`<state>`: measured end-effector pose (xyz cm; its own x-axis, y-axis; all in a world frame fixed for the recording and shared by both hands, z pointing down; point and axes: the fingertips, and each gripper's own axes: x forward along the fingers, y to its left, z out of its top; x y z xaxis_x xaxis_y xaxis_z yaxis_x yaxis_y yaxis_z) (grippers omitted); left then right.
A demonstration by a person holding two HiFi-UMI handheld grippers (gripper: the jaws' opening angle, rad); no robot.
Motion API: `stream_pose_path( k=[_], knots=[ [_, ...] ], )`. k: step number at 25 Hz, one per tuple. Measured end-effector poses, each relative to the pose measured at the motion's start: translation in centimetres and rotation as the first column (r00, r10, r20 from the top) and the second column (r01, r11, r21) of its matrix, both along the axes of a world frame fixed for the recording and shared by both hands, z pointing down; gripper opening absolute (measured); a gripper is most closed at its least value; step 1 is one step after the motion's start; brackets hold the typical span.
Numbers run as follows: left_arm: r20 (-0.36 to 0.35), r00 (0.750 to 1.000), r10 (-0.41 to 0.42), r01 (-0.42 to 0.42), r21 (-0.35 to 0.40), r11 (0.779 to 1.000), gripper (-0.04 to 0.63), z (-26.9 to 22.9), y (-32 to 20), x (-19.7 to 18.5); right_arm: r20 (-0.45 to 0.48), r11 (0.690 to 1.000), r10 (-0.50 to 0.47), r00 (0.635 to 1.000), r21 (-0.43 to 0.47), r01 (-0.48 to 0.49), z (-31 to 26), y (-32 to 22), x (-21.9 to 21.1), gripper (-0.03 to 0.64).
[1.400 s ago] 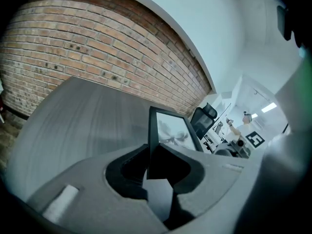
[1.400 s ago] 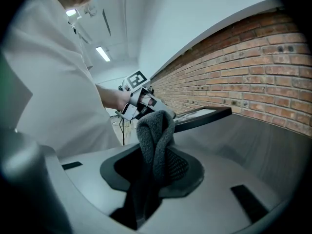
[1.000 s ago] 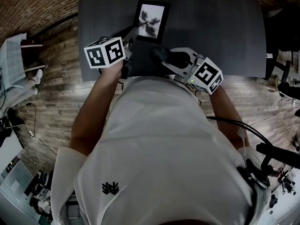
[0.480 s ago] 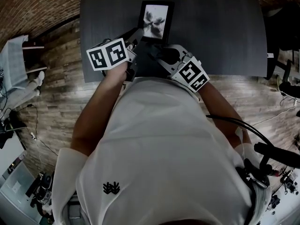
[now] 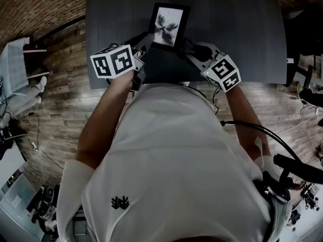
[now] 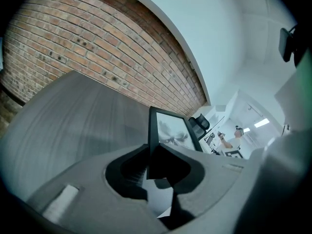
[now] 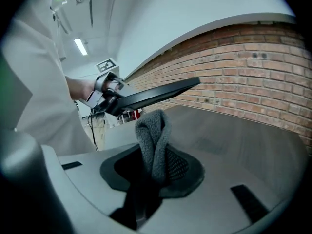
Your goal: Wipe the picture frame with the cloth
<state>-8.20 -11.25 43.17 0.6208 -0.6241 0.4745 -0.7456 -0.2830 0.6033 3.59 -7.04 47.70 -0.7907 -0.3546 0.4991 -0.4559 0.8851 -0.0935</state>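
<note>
**Sam:** What is nearest to us?

**Mia:** A person in a white shirt point(image 5: 176, 155), seen from above. Each hand holds a claw out over the near edge of a dark grey surface point(image 5: 237, 29).

**Sam:** What is the left claw point(image 5: 146, 38) doing?

**Mia:** It sits at about 11 o'clock from the person. It is part way closed, and it pinches the near corner of the picture frame point(image 5: 170, 24). Its own view shows the corner stuck between the two sides of the left claw point(image 6: 158, 162).

**Sam:** And the right claw point(image 5: 194, 49)?

**Mia:** That one is at about 1 o'clock. It is squeezed onto a dark grey fuzzy cloth point(image 7: 153, 135). The cloth is folded and pokes up out of the right claw point(image 7: 153, 167).

**Sam:** Where is the picture frame?

**Mia:** Straight ahead, at 12 o'clock. It is black with a grey picture inside. From the right claw's camera the picture frame point(image 7: 156, 94) is seen from the side, tilted and held up off the surface. The cloth is just under it. I cannot tell if they touch.

**Sam:** What is farthest away?

**Mia:** A red brick wall point(image 6: 97, 43) past the far end of the surface.
</note>
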Motion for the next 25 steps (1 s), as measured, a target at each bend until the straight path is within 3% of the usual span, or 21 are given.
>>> stream_pose_path(
  k=[5,9,17,25],
  knots=[
    [0.006,0.996,0.083,-0.084,0.003,0.997,0.077,0.0,1.1,2.1,0.014,0.994,0.097,0.995,0.055,-0.098,-2.4,-4.5,3.7,0.109],
    [-0.01,0.993,0.118,-0.118,0.004,0.993,0.077,-0.2,1.6,3.5,0.025,0.99,0.12,0.992,0.071,-0.122,-4.0,-6.6,4.7,0.109],
    [-0.01,0.993,0.12,-0.12,0.005,0.993,0.077,-0.3,1.7,3.9,0.056,1.0,-0.021,0.998,0.009,0.02,-3.0,-2.5,2.3,0.109],
    [-0.013,0.991,0.131,-0.131,0.004,0.991,0.077,-0.4,1.3,5.1,0.096,0.988,-0.148,0.984,-0.024,0.151,-2.2,0.8,1.2,0.109]
  ],
)
